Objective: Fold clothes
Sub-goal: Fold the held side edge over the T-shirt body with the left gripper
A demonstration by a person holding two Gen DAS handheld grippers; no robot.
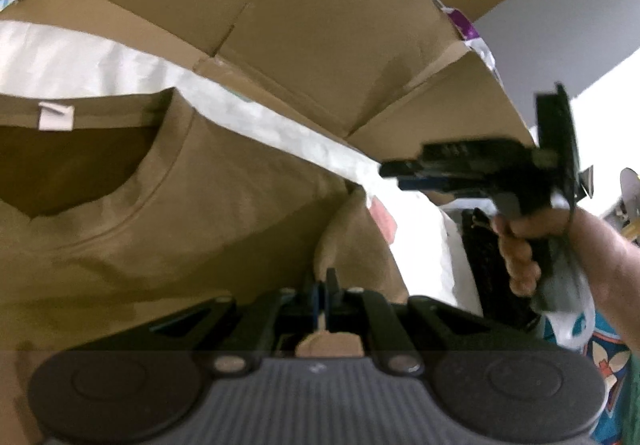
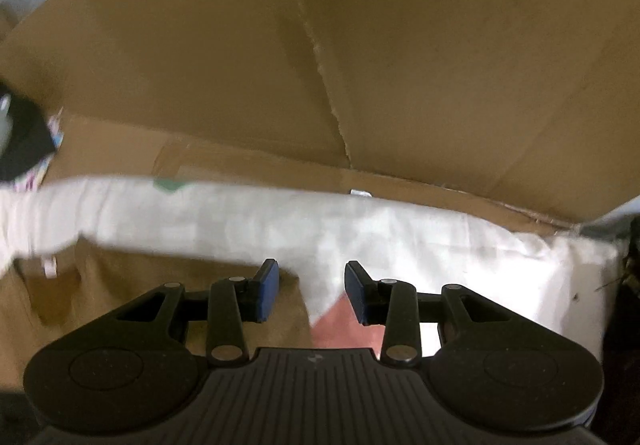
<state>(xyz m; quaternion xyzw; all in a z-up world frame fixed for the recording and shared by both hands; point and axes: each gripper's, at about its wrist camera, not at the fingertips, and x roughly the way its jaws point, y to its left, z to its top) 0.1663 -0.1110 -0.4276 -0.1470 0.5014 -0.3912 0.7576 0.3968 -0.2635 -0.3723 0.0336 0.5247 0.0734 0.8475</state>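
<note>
My left gripper (image 1: 326, 285) is pinching a fold of the tan t-shirt (image 1: 160, 213), which lies spread on the white sheet (image 1: 60, 57) by the cardboard. My right gripper (image 2: 310, 285) hangs spread over the shirt's edge, gripping nothing.

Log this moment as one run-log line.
stage: folding tan t-shirt | left gripper: shut on shirt fabric | right gripper: open, empty, above white cloth | backdrop: cardboard

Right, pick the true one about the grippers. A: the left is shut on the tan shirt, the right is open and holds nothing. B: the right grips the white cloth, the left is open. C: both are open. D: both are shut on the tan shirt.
A: the left gripper pinches a fold of the tan shirt, while the right gripper stands open with nothing between its pads.
</note>
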